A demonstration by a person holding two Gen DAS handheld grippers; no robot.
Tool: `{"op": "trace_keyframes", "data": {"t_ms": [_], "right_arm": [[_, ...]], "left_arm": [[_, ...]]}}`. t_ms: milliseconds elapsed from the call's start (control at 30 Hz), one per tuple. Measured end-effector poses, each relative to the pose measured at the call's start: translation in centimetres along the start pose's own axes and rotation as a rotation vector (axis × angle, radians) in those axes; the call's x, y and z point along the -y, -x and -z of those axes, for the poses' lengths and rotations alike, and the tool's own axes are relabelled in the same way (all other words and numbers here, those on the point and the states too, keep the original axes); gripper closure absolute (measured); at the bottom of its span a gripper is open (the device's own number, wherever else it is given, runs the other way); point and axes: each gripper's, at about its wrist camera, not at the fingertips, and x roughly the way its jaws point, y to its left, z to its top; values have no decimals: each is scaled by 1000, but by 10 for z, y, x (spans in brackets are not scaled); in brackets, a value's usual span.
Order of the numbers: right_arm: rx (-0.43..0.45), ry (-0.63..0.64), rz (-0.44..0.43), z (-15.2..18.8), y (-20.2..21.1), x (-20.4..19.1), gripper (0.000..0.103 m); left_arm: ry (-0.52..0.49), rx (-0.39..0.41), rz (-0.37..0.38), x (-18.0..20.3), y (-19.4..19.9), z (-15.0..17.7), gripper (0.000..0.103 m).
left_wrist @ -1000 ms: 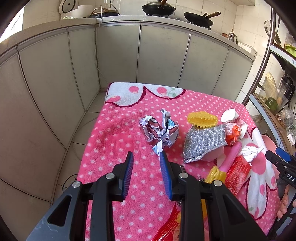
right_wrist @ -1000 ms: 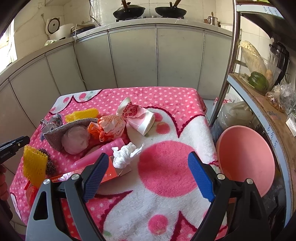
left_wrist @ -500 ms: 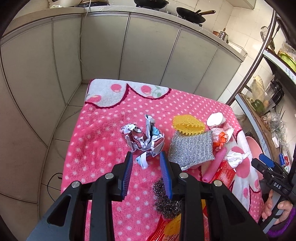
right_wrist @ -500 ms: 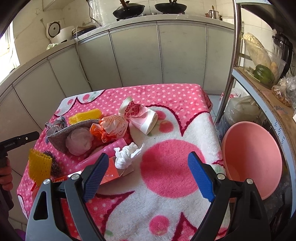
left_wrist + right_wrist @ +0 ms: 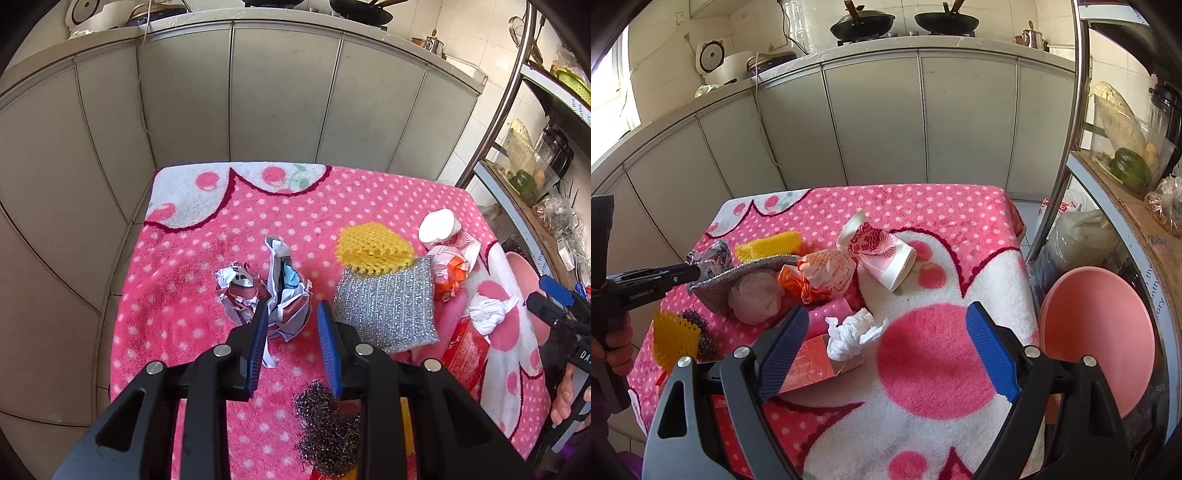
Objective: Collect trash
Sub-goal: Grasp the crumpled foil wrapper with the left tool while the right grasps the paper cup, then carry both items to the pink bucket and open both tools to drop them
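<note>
Crumpled paper (image 5: 271, 291) sits between the left tool (image 5: 291, 325)'s closing pads, not yet pinched; right tool (image 5: 886, 343) waits apart.

Steel wool (image 5: 327, 430) half behind left gripper (image 5: 291, 328); pink basin (image 5: 1099, 341) partly behind rack pole.

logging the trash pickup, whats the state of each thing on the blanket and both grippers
left gripper: closing, crumpled paper between jaws, not yet pinched
right gripper: wide open, empty
paper cup: on its side, squashed
white tissue: wadded
silver scouring pad: lying flat
pink basin: empty
</note>
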Motion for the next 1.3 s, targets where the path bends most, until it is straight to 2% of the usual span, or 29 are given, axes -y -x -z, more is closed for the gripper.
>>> {"op": "trace_keyframes", "data": {"t_ms": [33, 100, 167, 333, 467, 667, 700, 733, 800, 833, 933, 1133, 1200, 1300], "right_arm": [[3, 7, -2, -4, -1, 0, 16], [2, 8, -11, -12, -5, 2, 16], [-5, -4, -38, -20, -10, 5, 16], [-26, -14, -86, -41, -30, 17, 30], [-103, -24, -125, -57, -58, 33, 40], [-235, -25, -156, -59, -106, 44, 40], [-245, -22, -160, -58, -111, 43, 44], [-253, -15, -164, -56, -114, 41, 52], [-274, -8, -183, -54, -118, 38, 85], [-281, -17, -200, -53, -118, 37, 86], [-255, -25, -226, -51, -108, 37, 92], [-117, -93, -238, -53, -54, 56, 93], [-69, -119, -225, -53, -32, 70, 93], [9, -165, -148, -47, 8, 98, 93]], "left_arm": [[-10, -1, -6, 0, -2, 1, 91], [-24, 15, -20, 0, -3, 2, 96], [-26, 30, -13, 0, 0, 2, 97], [-4, 79, 11, -5, 20, -3, 99], [15, 107, 37, -9, 36, -9, 99], [18, 116, 37, -8, 41, -13, 99], [15, 114, 34, -7, 41, -13, 99], [11, 113, 31, -5, 42, -14, 99], [2, 116, 23, -1, 45, -15, 99], [-1, 120, 21, 0, 47, -16, 99], [-10, 134, 17, 7, 55, -18, 99], [-52, 169, 46, 35, 77, -25, 99], [-83, 185, 74, 52, 84, -30, 99], [-132, 196, 139, 85, 89, -39, 99]]}}
